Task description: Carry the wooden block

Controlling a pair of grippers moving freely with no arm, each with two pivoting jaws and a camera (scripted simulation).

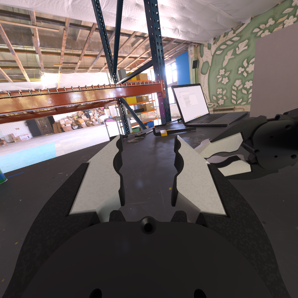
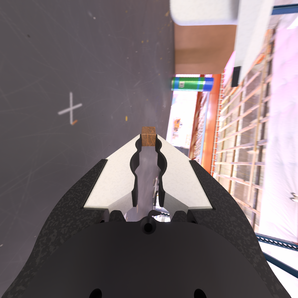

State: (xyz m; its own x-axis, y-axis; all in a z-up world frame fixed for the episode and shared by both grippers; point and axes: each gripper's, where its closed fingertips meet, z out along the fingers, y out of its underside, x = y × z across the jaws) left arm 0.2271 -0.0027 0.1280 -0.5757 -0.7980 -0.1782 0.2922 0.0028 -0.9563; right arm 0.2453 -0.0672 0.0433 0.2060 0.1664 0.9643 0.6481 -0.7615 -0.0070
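Note:
My right gripper [image 2: 148, 137] is shut on a small brown wooden block [image 2: 148, 136], pinched between its two fingertips above the dark table [image 2: 80, 64]. This view is rolled on its side, with the table at the left. My left gripper [image 1: 148, 140] is open and empty, low over the same dark table [image 1: 145, 169]. The right gripper also shows at the right of the left wrist view [image 1: 203, 154], lying sideways with its tips hidden behind my left gripper's right finger [image 1: 193, 169]. The block does not show in that view.
An open laptop [image 1: 198, 104] stands at the table's far right, with a black tool with a yellow piece [image 1: 163, 133] and flat tools in front of it. A green and blue can [image 2: 191, 84] stands near the table edge. A white cross mark [image 2: 70, 108] is on the table. Shelving racks [image 1: 80, 96] rise beyond.

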